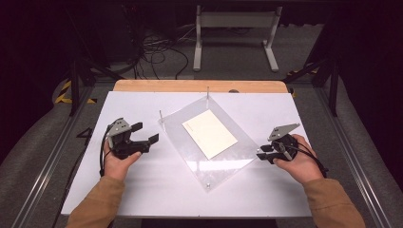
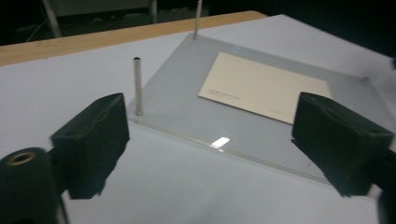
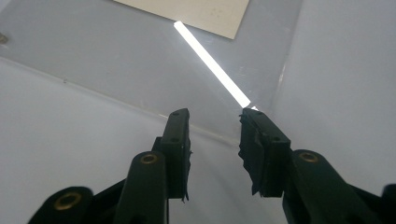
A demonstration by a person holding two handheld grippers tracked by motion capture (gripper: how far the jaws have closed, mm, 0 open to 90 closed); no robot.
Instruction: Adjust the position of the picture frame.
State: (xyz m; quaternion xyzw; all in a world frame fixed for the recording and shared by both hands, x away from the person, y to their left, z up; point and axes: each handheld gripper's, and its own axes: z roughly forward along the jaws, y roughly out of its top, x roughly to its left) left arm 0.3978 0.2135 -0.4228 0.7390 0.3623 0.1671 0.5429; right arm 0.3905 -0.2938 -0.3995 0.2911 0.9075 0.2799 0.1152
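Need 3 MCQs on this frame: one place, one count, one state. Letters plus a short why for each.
1. Where does the cream rectangular card lie?
A. on the clear acrylic plate
B. on the bare white tabletop
C. between a gripper's jaws

2. How many thin upright metal posts stand on the plate?
A. none
B. two
C. five

3. What state is the left hand-held gripper in?
A. shut on the card
B. shut on a post
C. open, holding nothing

Answers:
1. A: in the high view the card sits inside the plate's outline, near its middle.
2. B: the left gripper view shows one post at the near corner and another post at the far corner.
3. C: its jaws stand wide apart, short of the plate's edge, with nothing between them.
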